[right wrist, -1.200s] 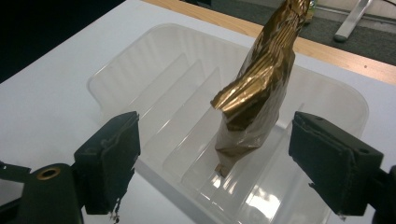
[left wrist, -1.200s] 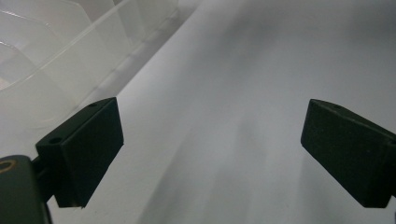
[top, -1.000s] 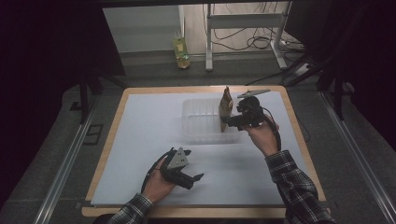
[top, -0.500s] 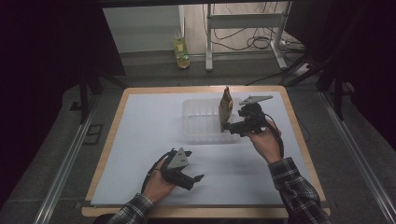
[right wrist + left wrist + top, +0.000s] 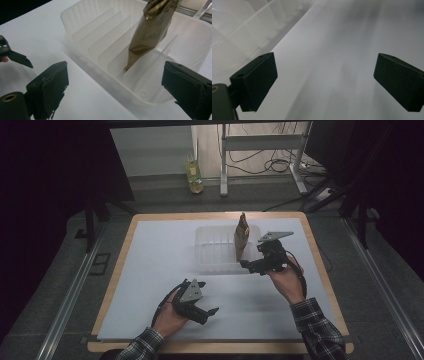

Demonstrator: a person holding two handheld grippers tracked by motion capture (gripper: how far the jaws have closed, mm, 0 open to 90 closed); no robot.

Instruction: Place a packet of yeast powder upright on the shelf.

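Clear plastic rack tray (image 5: 216, 251) sits right of centre in the high view, on the white table sheet (image 5: 150, 270). Its inside is split by thin upright dividers into narrow slots. One item in it — a brown foil pouch (image 5: 241, 237) standing nearly upright in a slot near the tray's right end, top leaning slightly. In the right gripper view the pouch (image 5: 150, 30) fills the upper right of the frame, its lower corner wedged down between two dividers of the tray (image 5: 100, 45); the other slots visible hold nothing.

Right gripper (image 5: 248, 266) is just right of the tray's lower right corner, apart from the pouch. Its jaws have just been opening and stand wide, nothing between them (tray wall lies beyond the pads, not touching).

Left gripper (image 5: 207, 312) rests low in the frame, lower centre-left, well apart from the tray — jaws spread wide, bare sheet between them.
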